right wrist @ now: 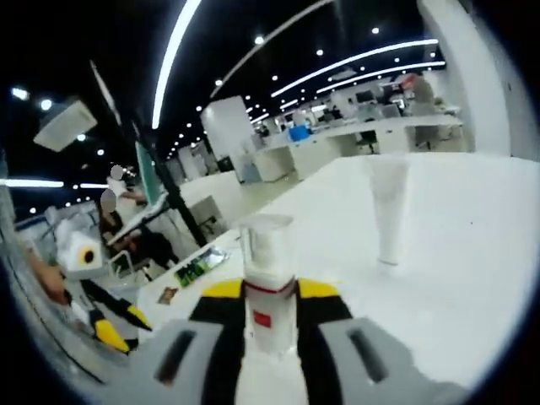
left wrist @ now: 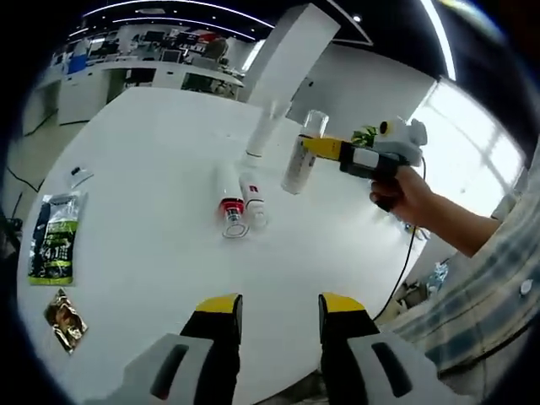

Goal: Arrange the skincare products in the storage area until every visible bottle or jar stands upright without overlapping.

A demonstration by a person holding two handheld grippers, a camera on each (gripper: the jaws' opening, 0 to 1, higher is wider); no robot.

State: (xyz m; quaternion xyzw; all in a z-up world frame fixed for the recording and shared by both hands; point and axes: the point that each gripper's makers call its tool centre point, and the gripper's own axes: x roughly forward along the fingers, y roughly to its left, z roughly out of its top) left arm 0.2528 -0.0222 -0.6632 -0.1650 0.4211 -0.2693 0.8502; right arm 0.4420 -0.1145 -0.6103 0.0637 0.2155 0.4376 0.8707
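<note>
On the white table (left wrist: 152, 160), one tube (left wrist: 263, 131) stands upright; the right gripper (left wrist: 325, 149) pinches a clear-capped bottle (right wrist: 270, 278); two bottles (left wrist: 240, 202) lie flat; left gripper (left wrist: 277, 308) jaws spread

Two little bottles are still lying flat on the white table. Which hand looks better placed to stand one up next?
Probably the left. The left gripper is open and empty, aimed at the two lying bottles. The right gripper is shut on a clear-capped bottle, which it must set down first.
</note>
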